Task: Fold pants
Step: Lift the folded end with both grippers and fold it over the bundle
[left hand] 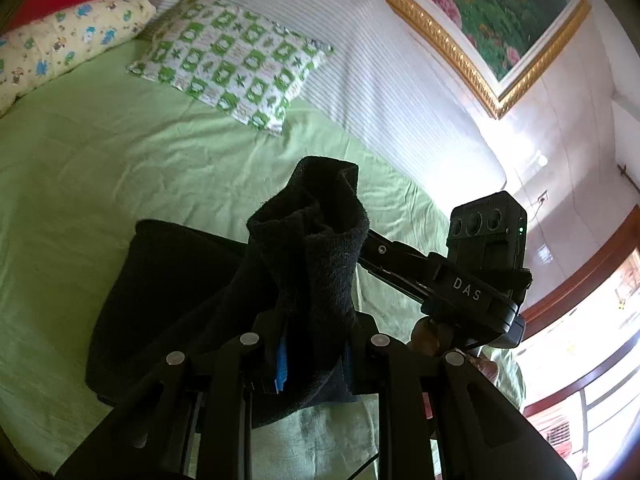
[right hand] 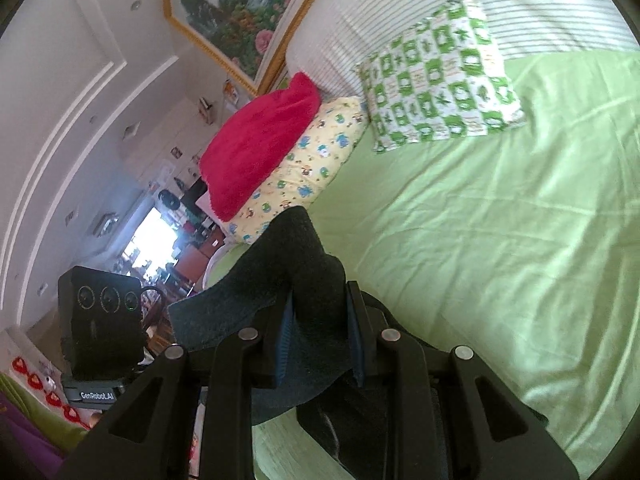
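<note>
The dark pants (left hand: 168,292) hang from both grippers above a green bedsheet (left hand: 100,152). My left gripper (left hand: 314,364) is shut on a bunched edge of the pants, which sticks up past the fingers. In its view the right gripper's body (left hand: 472,288) shows on the right, with the cloth hiding its fingertips. My right gripper (right hand: 320,340) is shut on another part of the pants (right hand: 288,264), with the fabric pinched between the blue pads (right hand: 354,336). The left gripper's body (right hand: 100,328) shows at left in the right wrist view.
A green-and-white patterned pillow (left hand: 232,64), a yellow printed pillow (left hand: 68,40) and a red blanket (right hand: 256,144) lie at the head of the bed by a striped headboard (left hand: 360,60). A framed picture (left hand: 492,12) hangs above. A window (left hand: 592,380) is at the right.
</note>
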A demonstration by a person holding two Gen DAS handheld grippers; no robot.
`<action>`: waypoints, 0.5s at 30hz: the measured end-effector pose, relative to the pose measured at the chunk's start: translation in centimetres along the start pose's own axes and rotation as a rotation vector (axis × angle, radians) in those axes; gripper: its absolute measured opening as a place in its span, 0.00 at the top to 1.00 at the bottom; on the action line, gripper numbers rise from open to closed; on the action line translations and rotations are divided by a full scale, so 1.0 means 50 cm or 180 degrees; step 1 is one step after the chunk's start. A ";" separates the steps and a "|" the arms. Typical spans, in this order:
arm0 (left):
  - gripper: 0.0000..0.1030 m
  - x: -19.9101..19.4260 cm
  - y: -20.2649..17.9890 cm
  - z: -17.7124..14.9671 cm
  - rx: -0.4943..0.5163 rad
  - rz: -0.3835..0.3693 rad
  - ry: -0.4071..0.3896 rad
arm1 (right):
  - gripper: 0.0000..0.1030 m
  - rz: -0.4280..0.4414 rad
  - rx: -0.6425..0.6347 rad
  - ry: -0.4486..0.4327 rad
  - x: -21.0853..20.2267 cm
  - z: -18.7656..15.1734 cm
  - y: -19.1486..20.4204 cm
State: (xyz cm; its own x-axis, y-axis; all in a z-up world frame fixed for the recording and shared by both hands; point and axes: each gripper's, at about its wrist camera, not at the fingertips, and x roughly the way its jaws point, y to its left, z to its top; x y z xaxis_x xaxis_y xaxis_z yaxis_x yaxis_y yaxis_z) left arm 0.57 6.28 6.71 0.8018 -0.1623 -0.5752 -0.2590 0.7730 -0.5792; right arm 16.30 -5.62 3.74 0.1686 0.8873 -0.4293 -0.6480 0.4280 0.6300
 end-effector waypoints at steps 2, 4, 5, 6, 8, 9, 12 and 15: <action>0.81 0.015 -0.003 -0.006 0.0026 0.0019 0.0046 | 0.74 -0.0028 0.0042 -0.0007 -0.008 -0.011 -0.014; 0.81 0.029 -0.004 -0.012 0.0053 0.0047 0.0077 | 0.74 -0.0069 0.0079 -0.0009 -0.014 -0.021 -0.026; 0.81 0.037 -0.006 -0.016 0.0073 0.0066 0.0101 | 0.74 -0.0095 0.0095 -0.0010 -0.016 -0.025 -0.032; 0.81 0.042 -0.007 -0.019 0.0089 0.0078 0.0116 | 0.74 -0.0120 0.0116 -0.0007 -0.017 -0.030 -0.039; 0.81 0.051 -0.010 -0.024 0.0129 0.0104 0.0138 | 0.74 -0.0153 0.0149 -0.0008 -0.020 -0.038 -0.049; 0.81 0.056 -0.012 -0.028 0.0156 0.0118 0.0149 | 0.74 -0.0167 0.0162 -0.0014 -0.022 -0.043 -0.053; 0.81 0.065 -0.020 -0.039 0.0223 0.0147 0.0166 | 0.74 -0.0197 0.0200 -0.0036 -0.031 -0.056 -0.063; 0.81 0.074 -0.031 -0.050 0.0331 0.0196 0.0183 | 0.74 -0.0200 0.0252 -0.0065 -0.040 -0.067 -0.073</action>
State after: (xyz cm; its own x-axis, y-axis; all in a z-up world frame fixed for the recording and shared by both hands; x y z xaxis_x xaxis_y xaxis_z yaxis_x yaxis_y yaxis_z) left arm 2.56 2.96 4.02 0.7532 -0.1453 -0.6416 -0.2469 0.8415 -0.4804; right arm 15.84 -9.53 0.15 0.2227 0.8613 -0.4567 -0.5750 0.4943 0.6520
